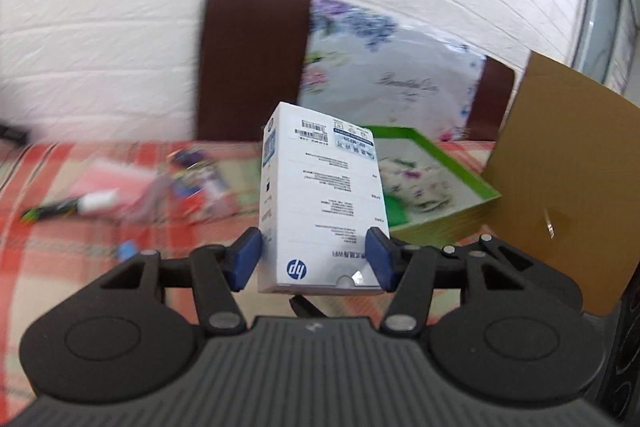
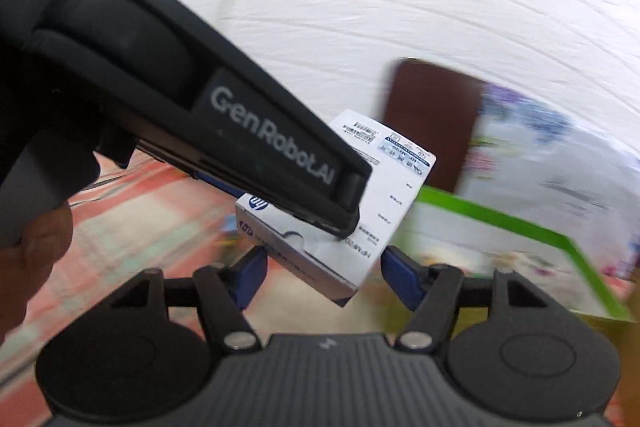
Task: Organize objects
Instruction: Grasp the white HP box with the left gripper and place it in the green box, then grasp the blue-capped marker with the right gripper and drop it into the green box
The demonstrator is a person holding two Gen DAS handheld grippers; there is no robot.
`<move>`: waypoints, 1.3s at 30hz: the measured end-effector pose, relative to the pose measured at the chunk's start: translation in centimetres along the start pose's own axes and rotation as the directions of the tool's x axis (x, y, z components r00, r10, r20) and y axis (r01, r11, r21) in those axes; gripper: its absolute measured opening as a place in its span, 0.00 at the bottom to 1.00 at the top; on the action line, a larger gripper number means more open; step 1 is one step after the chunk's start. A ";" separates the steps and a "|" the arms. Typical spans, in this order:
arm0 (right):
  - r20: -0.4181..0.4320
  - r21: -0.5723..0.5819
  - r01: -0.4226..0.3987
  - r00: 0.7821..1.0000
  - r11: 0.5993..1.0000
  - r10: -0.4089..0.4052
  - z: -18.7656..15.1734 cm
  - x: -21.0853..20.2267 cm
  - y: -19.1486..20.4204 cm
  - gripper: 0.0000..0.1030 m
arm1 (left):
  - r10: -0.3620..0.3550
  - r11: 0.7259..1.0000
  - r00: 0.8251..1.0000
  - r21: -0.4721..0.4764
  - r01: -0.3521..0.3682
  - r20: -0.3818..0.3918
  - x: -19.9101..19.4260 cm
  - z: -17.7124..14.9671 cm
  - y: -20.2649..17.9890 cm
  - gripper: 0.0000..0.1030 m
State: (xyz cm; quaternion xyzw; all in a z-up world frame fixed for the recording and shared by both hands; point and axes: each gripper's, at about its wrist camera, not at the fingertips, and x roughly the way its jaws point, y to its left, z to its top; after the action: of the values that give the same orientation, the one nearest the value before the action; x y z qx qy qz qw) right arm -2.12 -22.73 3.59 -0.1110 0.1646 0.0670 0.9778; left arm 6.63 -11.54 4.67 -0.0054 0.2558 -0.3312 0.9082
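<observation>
Left tongs (image 1: 314,259) holding the white box (image 1: 320,195) in the air.

My left tongs' blue pads (image 1: 246,259) clamp the box's near end on both sides; it's lifted over the checked tabletop (image 1: 60,247), just left of the green tray (image 1: 448,183), with a cardboard sheet (image 1: 568,167) to the right. Blurred clutter lies on the tabletop to the far left. Right tongs (image 2: 324,277) sit wide, gripping nothing; the box (image 2: 384,195) hangs just ahead of them, its lower corner between the pads, contact unclear.

Likely home, plaid tablecloth (image 1: 60,239), floral bedding (image 1: 400,79)
</observation>
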 end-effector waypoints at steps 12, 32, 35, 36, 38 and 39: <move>0.001 0.130 0.152 0.988 0.980 -0.154 -1.1 3.9 -7.7 0.82 | 0.111 0.994 0.989 0.005 -0.111 -0.096 7.0 2.0 -0.8 0.70; -0.234 0.130 -0.208 0.944 0.969 0.234 -4.0 1.9 2.7 0.75 | 0.554 0.822 0.822 -0.071 -0.565 -0.133 -3.3 -10.6 13.9 0.97; -0.243 0.119 -0.244 0.933 0.962 0.267 -3.5 2.6 3.9 0.74 | 0.528 0.838 0.843 -0.099 -0.536 -0.100 -3.7 -10.8 14.4 0.98; -0.243 0.116 -0.250 0.931 0.961 0.272 -3.2 3.2 4.2 0.74 | 0.531 0.838 0.842 -0.084 -0.539 -0.098 -3.4 -10.7 14.2 0.98; -0.239 0.119 -0.260 0.929 0.958 0.282 -2.7 4.5 4.7 0.73 | 0.527 0.842 0.844 -0.074 -0.534 -0.095 -3.3 -10.7 14.0 0.98; -0.243 0.131 -0.280 0.921 0.951 0.305 -2.4 5.6 4.8 0.71 | 0.524 0.844 0.847 -0.079 -0.531 -0.094 -3.3 -10.8 14.1 0.98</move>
State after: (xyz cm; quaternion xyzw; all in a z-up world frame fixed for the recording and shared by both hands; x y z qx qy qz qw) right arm 1.54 -18.09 -1.43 -0.0472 0.3094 0.1894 0.9307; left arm 7.86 3.18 -5.65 0.0299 0.2948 -0.0554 0.9535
